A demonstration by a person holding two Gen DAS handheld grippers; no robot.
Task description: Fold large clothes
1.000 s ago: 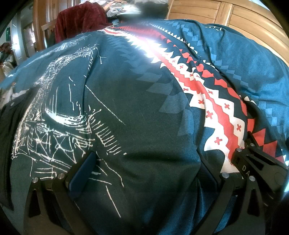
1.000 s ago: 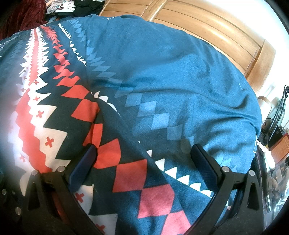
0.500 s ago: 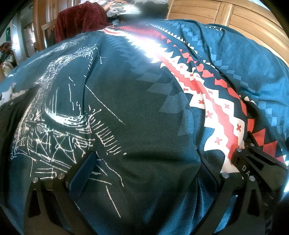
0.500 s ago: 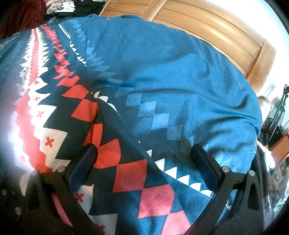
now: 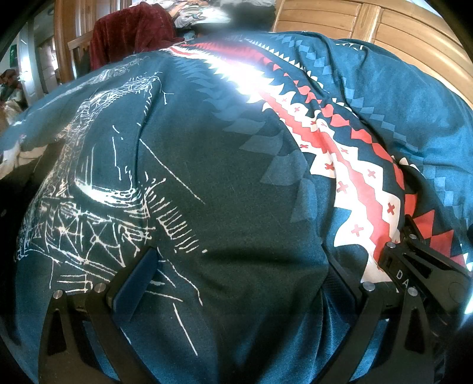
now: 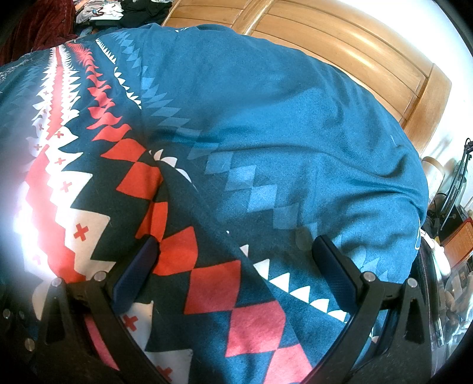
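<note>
A large teal garment (image 5: 236, 177) fills both views, spread out flat. It has a white line drawing (image 5: 97, 206) on its left part and a red and white zigzag band (image 5: 348, 165) down the middle. My left gripper (image 5: 236, 283) is open, low over the dark plain cloth, which lies between its wide-set fingers (image 5: 136, 280). Beside it is my right gripper (image 6: 235, 271), open over the red diamond pattern (image 6: 212, 283) of the garment (image 6: 280, 118), its black body (image 5: 414, 265) showing at the left wrist view's right edge.
A wooden cabinet or headboard (image 6: 354, 59) runs behind the garment. A dark red cloth (image 5: 130, 32) hangs over a chair at the far left, with a heap of clothes (image 6: 103, 11) behind. Clutter and a white jar (image 6: 434, 174) stand at the right.
</note>
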